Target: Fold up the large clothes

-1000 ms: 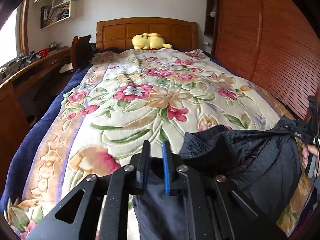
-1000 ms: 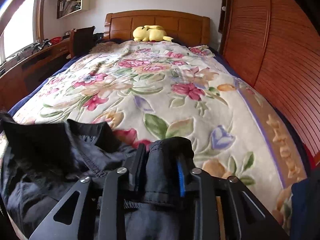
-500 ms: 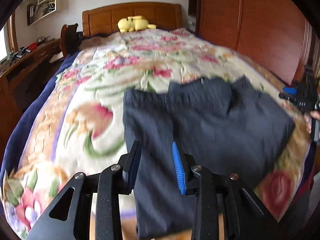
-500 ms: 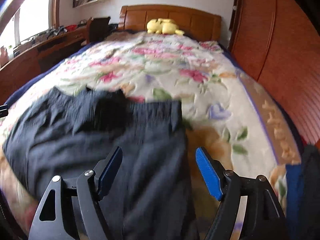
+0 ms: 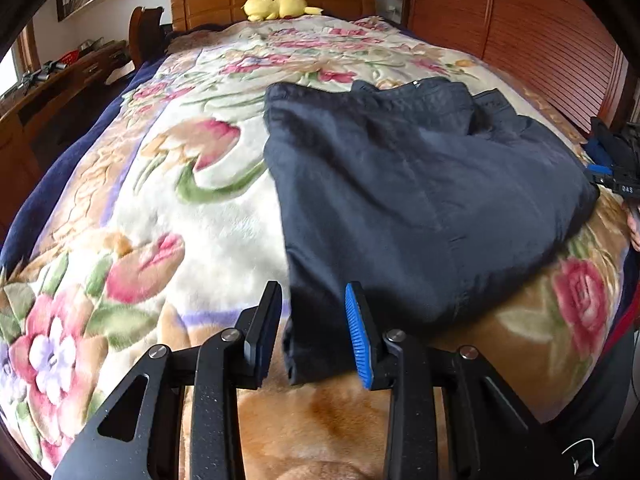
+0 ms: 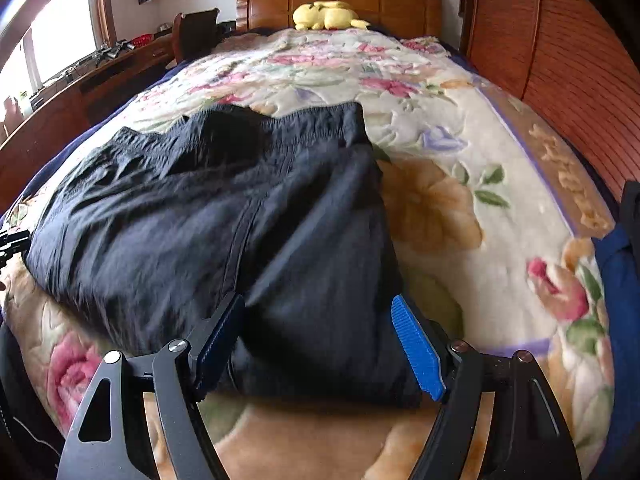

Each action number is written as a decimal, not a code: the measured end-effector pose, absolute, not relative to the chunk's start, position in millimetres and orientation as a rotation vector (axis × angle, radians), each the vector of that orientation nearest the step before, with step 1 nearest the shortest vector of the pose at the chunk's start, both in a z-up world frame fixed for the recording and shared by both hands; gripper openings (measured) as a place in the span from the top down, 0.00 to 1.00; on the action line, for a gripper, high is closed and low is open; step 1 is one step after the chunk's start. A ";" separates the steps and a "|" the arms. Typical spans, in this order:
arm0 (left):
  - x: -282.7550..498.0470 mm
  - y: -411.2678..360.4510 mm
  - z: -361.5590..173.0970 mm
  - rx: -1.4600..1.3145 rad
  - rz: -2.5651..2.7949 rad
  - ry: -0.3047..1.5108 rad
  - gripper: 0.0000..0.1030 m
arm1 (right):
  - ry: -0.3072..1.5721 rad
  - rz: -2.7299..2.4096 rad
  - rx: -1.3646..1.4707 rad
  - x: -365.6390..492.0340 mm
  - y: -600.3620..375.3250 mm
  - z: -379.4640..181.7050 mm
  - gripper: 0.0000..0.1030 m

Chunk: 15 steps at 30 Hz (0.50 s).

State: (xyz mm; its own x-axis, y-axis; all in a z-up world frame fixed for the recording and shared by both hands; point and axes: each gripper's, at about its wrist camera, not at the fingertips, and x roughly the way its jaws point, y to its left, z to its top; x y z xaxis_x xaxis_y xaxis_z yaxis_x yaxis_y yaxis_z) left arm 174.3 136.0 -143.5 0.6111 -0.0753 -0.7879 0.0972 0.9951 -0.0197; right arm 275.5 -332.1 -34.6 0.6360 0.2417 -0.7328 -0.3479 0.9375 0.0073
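Currently, the dark navy woven garment [image 5: 400, 184] is laid on the floral plush blanket [image 5: 208, 216] at the foot of the bed, folded into a broad rectangle. The left gripper [image 5: 314, 332] is partly spread, the right gripper [image 6: 320, 344] widely spread; nothing is pinched, though cloth edges lie between both. Further folds are judged outstanding, as the bundle is still wide and rumpled.

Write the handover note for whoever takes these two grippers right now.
Left gripper: open, holding nothing, near corner of the dark trousers between its fingers.
Right gripper: open wide, empty, astride the other near corner.
Trousers lie spread on the floral blanket, waistband toward the headboard, far edge rumpled.
Done: garment laid out and let go.
Left: smooth it, then make the folds.
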 end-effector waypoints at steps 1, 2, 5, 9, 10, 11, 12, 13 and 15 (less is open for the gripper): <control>174.7 137.7 -145.5 0.022 -0.098 0.910 0.67 | 0.820 0.337 -0.145 274.4 -332.0 -36.5 0.25; 174.9 138.7 -147.4 0.020 -0.096 0.912 0.67 | 0.826 0.336 -0.153 272.9 -331.5 -39.0 0.25; 176.1 141.5 -151.1 0.013 -0.093 0.917 0.67 | 0.845 0.336 -0.181 270.7 -329.0 -49.3 0.25; 177.3 143.0 -158.4 0.004 -0.090 0.929 0.67 | 0.847 0.343 -0.191 269.3 -326.1 -62.0 0.25; 177.4 142.9 -159.9 0.006 -0.088 0.933 0.67 | 0.848 0.346 -0.170 271.0 -328.1 -63.8 0.24; 176.9 142.3 -161.2 0.010 -0.087 0.935 0.67 | 0.847 0.345 -0.157 272.7 -330.1 -65.2 0.23; 176.0 141.5 -161.8 0.013 -0.085 0.932 0.67 | 0.845 0.341 -0.147 273.8 -332.1 -66.3 0.22; 176.4 140.9 -161.6 0.014 -0.083 0.931 0.67 | 0.843 0.339 -0.135 274.9 -334.0 -67.1 0.22; 175.2 141.4 -162.0 0.007 -0.082 0.928 0.67 | 0.840 0.349 -0.111 276.0 -336.8 -70.4 0.22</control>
